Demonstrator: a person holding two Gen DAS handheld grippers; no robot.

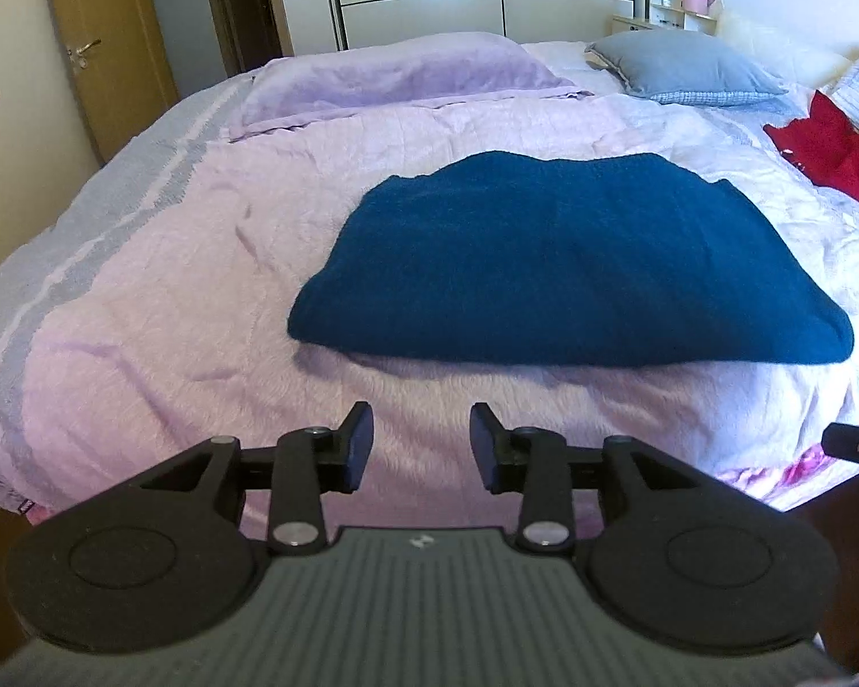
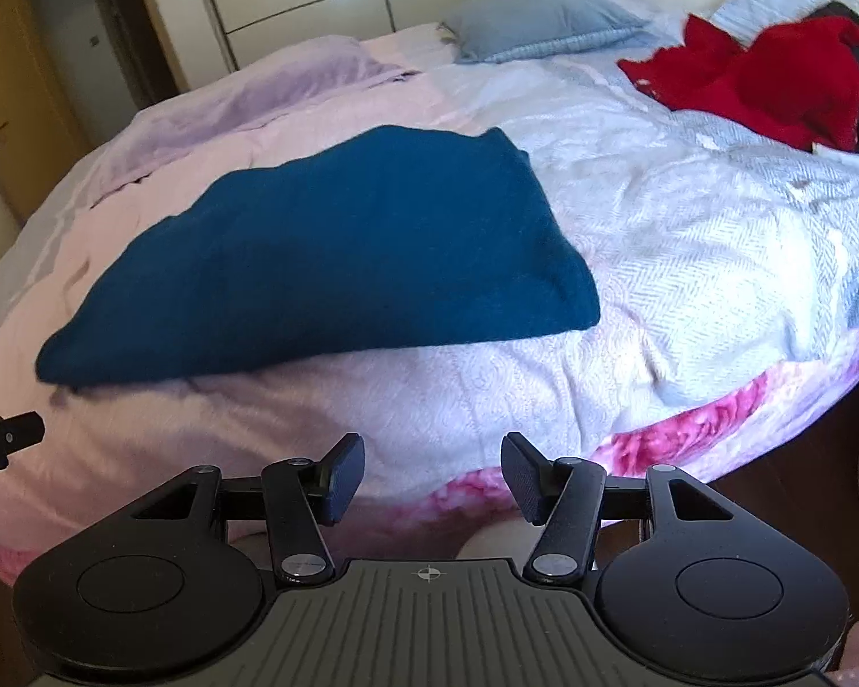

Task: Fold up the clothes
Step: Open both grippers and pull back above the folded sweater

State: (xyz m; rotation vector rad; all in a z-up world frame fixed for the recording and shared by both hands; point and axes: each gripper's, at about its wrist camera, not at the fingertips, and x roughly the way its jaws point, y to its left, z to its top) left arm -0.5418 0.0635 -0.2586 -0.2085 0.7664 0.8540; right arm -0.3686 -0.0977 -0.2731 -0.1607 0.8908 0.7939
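**Two wrist cameras face one bed from its foot**

Both fisheye views look forward and slightly down across the bed (image 1: 143, 297), held near its edge. The left camera sits left of the right one; both share the folded blue sweater (image 1: 567, 263) (image 2: 338, 252).

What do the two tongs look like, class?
Both the left tongs and right tongs are black, with dark blue ridged pads, silver pivot pins, round discs either side and a grey ribbed base bearing a small white mark.
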